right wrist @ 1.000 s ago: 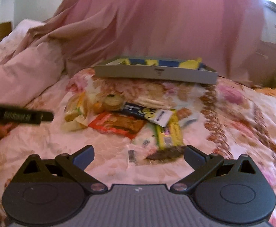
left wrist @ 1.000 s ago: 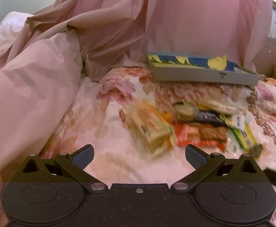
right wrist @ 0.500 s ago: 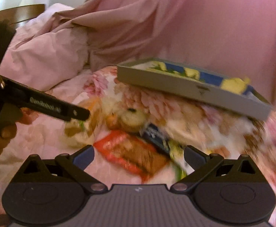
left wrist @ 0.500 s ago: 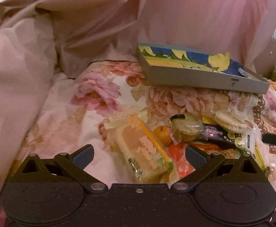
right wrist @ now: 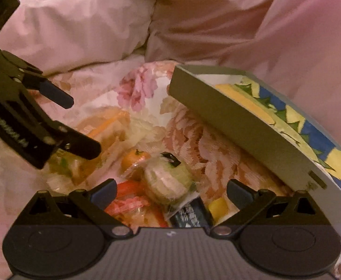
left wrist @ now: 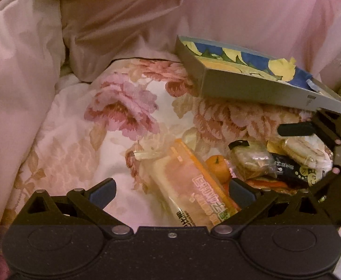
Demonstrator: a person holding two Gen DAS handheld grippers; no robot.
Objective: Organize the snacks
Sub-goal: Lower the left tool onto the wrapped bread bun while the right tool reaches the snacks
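A pile of wrapped snacks lies on a flowered bedspread. My left gripper is open, its jaws on either side of a long yellow-orange bread packet. A small orange, a wrapped round cake, a dark packet and wrapped crackers lie to its right. My right gripper is open just over the round cake, the red-orange packet and the dark packet. The grey box with a blue and yellow lining stands behind. Each gripper shows in the other's view.
Pink bedding is heaped at the left and behind the box. The flowered bedspread lies between the heap and the snacks. The left gripper reaches in from the left in the right wrist view.
Both grippers have moved forward and down, closer to the snack pile. The bread packet now lies between the left jaws. The right gripper has closed in on the round cake.
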